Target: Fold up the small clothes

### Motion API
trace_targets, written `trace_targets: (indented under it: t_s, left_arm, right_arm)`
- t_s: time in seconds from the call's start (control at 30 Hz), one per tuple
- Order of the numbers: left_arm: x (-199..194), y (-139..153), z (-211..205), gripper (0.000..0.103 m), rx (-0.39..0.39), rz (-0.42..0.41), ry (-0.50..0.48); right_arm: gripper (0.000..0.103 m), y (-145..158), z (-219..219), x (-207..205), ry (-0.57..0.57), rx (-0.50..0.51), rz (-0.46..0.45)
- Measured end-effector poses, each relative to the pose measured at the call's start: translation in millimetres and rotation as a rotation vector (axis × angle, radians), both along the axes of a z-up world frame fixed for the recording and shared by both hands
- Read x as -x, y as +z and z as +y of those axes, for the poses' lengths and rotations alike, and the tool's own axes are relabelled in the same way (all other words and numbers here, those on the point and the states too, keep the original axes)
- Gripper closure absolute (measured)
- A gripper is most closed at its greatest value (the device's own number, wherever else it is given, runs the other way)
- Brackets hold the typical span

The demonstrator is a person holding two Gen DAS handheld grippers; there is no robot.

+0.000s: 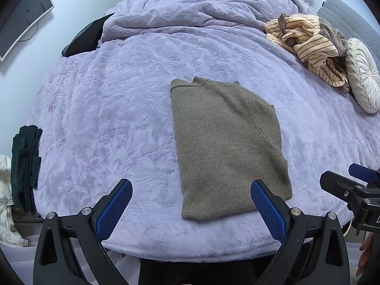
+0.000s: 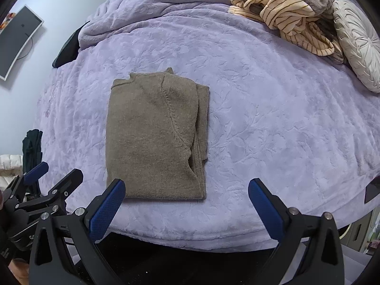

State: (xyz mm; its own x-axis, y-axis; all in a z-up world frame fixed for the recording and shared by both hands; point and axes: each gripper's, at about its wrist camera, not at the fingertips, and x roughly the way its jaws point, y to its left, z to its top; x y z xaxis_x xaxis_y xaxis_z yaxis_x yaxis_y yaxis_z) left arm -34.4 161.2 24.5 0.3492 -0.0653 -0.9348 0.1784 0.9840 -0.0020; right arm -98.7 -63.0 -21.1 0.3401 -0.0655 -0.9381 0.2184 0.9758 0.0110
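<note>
Evidently folded, the brown knit sweater (image 1: 225, 142) lies flat on the lavender bedspread (image 1: 106, 118), so left gripper (image 1: 192, 207) and right gripper (image 2: 186, 205) hang wide and empty.

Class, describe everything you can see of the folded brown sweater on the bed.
The brown sweater is a fuzzy knit, folded into a neat upright rectangle. A curved stitched seam runs down its top layer, a ribbed edge shows at the far end, and layered edges stack along its right side. It lies flat on the lilac bedspread, near the front edge. Nothing else touches it; both grippers hover open nearby.
</note>
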Motion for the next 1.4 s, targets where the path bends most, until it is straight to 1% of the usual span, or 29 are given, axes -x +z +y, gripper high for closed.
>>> trace_targets:
  t_s: [0.37,0.97,1.23,1.4]
  left_arm:
    - [1,0,4,0.003,0.002,0.009,0.021]
    - [0,-1,6,0.003,0.011,0.017,0.025]
    - [-1,-2,7,0.003,0.011,0.017,0.026]
    - [-1,-4,11,0.003,0.026,0.021,0.042]
  right_arm:
    - [0.000,-4,3,3,-0.008,0.012,0.027]
    - [0.000,-6,6,2,-0.009,0.021,0.039]
    - [0.000,-8,8,-4,0.023,0.038,0.051]
    - [0.000,-9,8,-6,0.026,0.039,0.060]
